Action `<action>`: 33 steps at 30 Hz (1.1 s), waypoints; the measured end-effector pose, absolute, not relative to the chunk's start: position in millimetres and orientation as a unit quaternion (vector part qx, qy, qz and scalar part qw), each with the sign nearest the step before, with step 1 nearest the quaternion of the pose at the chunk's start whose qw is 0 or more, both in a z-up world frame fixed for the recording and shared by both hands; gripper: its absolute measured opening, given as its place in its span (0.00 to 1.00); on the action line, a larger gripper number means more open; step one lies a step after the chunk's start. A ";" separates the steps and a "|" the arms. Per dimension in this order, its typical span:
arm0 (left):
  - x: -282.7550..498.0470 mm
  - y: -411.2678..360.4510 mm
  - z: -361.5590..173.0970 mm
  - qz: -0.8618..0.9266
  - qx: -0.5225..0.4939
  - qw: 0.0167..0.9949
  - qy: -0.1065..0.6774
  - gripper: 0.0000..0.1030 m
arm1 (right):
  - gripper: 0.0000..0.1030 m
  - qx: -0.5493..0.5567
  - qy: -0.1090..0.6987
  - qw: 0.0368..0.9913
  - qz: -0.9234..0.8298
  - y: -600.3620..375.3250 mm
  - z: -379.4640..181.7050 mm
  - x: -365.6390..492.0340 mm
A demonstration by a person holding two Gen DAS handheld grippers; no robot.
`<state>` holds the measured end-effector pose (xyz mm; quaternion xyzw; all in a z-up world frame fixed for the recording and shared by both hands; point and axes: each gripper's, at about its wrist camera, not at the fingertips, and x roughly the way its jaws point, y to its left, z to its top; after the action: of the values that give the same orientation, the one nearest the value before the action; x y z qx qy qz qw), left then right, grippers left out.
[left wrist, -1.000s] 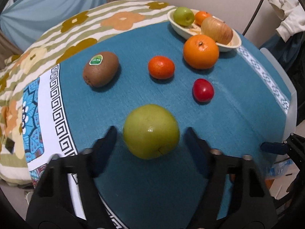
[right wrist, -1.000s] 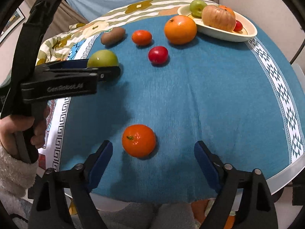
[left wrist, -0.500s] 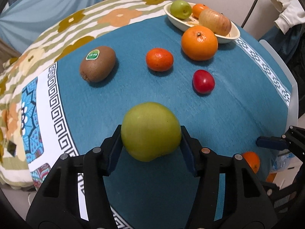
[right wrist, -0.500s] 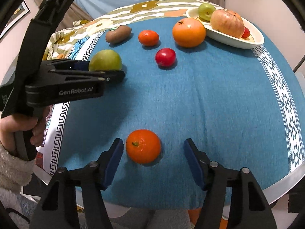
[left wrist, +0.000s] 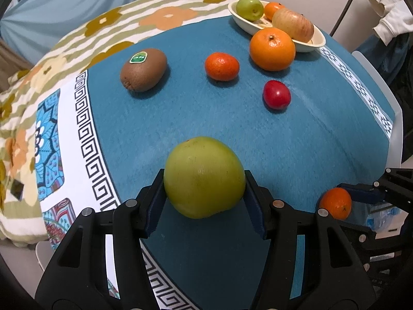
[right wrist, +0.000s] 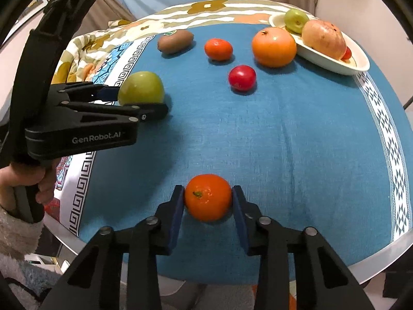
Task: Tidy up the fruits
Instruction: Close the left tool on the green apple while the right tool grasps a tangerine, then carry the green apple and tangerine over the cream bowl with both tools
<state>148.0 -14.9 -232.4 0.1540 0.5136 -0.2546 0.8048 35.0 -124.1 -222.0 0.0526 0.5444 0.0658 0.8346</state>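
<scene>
My left gripper (left wrist: 204, 180) is shut on a green apple (left wrist: 204, 177), which also shows in the right wrist view (right wrist: 141, 87). My right gripper (right wrist: 208, 197) is shut on a small mandarin (right wrist: 208, 197), seen at the table's edge in the left wrist view (left wrist: 335, 203). On the blue cloth lie a kiwi (left wrist: 143, 69), another mandarin (left wrist: 222, 66), a big orange (left wrist: 272, 48) and a red tomato (left wrist: 276, 94). A cream dish (left wrist: 308, 45) at the far right holds a green apple, a red-yellow apple and small fruits.
The round table (right wrist: 284, 134) is covered by a blue cloth with a white patterned border. A flowered quilt (left wrist: 31, 82) lies to the left. The table edge is close below my right gripper. Clothes hang at the far right.
Both grippers have closed: the left on the green apple, the right on the near mandarin. Both were open around their fruit a second ago.
</scene>
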 end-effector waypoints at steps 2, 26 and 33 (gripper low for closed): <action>146.8 -12.8 -231.0 -0.251 0.153 0.806 0.514 0.59 | 0.33 0.055 0.543 0.836 0.065 -124.4 -220.7 37.1; 150.2 -14.3 -149.1 -0.243 0.126 0.845 0.460 0.59 | 0.33 0.054 0.464 0.882 0.059 -142.7 -132.8 51.5; 168.7 -45.0 -119.8 -0.237 0.116 0.858 0.441 0.59 | 0.33 0.050 0.439 0.895 0.061 -174.5 -110.9 71.5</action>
<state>168.7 -45.0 -119.8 0.1162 0.4413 -0.2366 0.8578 71.5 -174.5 -110.9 0.0495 0.4392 0.0607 0.8950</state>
